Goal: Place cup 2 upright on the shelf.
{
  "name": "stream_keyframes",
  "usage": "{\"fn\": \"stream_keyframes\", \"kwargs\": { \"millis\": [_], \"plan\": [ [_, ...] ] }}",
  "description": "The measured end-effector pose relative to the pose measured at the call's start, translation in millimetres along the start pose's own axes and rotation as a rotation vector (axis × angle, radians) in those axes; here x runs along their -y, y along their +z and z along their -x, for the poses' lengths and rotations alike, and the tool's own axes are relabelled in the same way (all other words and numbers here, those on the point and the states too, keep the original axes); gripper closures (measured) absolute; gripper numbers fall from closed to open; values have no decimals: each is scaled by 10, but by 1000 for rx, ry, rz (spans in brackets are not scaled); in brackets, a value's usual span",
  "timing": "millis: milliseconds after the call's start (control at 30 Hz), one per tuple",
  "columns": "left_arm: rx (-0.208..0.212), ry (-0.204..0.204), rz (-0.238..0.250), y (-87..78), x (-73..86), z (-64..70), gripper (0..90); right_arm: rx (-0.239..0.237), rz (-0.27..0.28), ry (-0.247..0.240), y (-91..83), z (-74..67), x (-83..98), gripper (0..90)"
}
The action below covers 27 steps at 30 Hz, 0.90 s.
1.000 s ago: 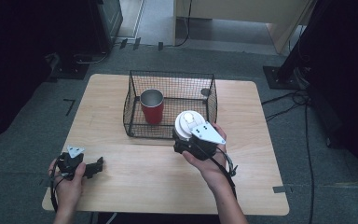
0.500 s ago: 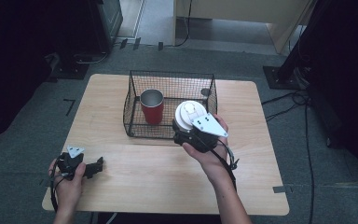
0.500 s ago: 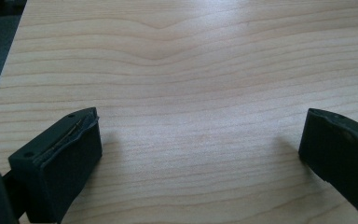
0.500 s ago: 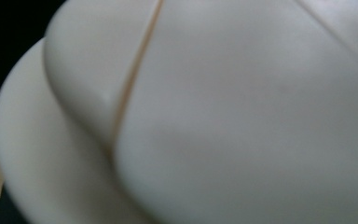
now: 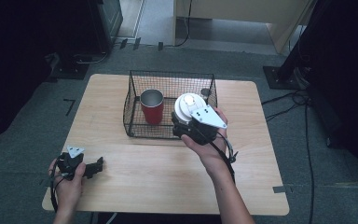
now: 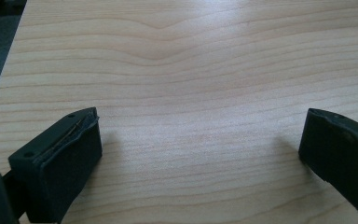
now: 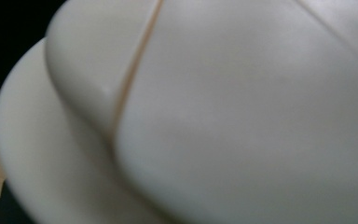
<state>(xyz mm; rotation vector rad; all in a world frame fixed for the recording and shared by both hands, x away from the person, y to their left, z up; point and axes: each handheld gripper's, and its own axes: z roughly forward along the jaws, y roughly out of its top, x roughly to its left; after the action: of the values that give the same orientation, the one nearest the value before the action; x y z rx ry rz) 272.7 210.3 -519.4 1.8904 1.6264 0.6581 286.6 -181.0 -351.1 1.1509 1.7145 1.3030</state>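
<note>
The white cup (image 5: 188, 105) with its white lid is held by the right gripper (image 5: 185, 122) above the near right part of the wire basket (image 5: 133, 98). It is lifted in the air, just over the basket's near rim. In the right gripper view the white lid (image 7: 214, 112) is very close to the camera, smooth and a little shiny, with a thin seam across it. The jaws themselves are hidden behind the cup, but they are closed on it, and I judge that they pinch the side of the cup below the lid.

The cup looks like a paper or thin plastic one, so it is probably light and easy to dent. A strong squeeze can crush the wall, and the lid may pop off. I think the best place to hold it is the upper wall just under the lid, where the rim makes it stiffer. The surface seems smooth, so it could slip if the grip is too loose.

To the left inside the basket stands a red cup (image 5: 152, 106), upright, apart from the white one. The basket stands on the far middle of the wooden table (image 5: 242, 182).

The left gripper (image 5: 94, 167) rests low at the near left corner of the table, its jaws wide apart with only bare wood between them.
</note>
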Motion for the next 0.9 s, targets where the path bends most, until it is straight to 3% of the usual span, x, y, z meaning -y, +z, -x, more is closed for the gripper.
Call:
{"fn": "stream_keyframes", "kwargs": {
  "millis": [400,900],
  "plan": [
    [0,0,0,0,0,0,0,-1,14,-6,143,10,-191,160],
    [0,1,0,0,0,0,0,34,31,29,402,227,-328,160]
  ]
}}
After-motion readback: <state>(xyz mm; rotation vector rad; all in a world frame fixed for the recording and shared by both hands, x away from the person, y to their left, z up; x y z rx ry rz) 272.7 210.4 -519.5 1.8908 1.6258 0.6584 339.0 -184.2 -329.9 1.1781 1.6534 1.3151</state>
